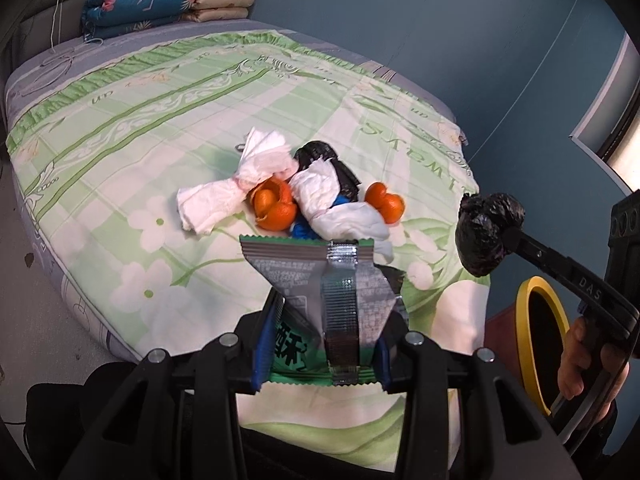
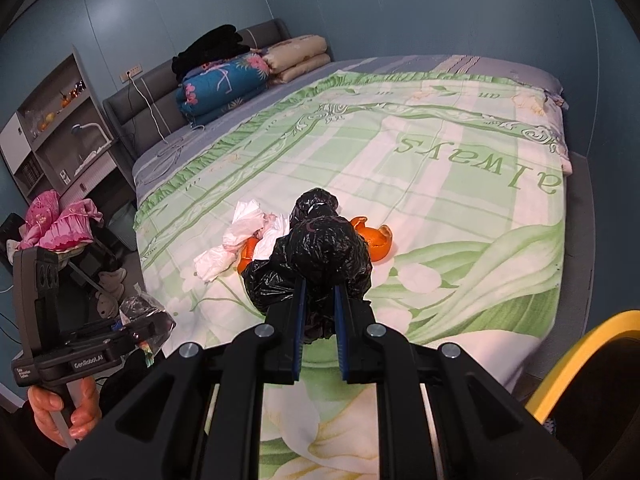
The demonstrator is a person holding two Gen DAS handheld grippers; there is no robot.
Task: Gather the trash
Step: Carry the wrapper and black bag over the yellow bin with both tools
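My left gripper (image 1: 320,344) clamps one silver-green snack wrapper (image 1: 320,276), long axis toward 12 o'clock. My right gripper (image 2: 320,320) grips one crumpled black bag (image 2: 316,260). Beyond, on the bed (image 1: 120,128), lie two tissue wads (image 1: 224,192), two orange peels (image 1: 274,204) and another black bag (image 1: 320,156).

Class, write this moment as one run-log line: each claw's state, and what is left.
left claw: shut on snack wrapper | right claw: shut on black bag | left on bed: tissues, orange peels
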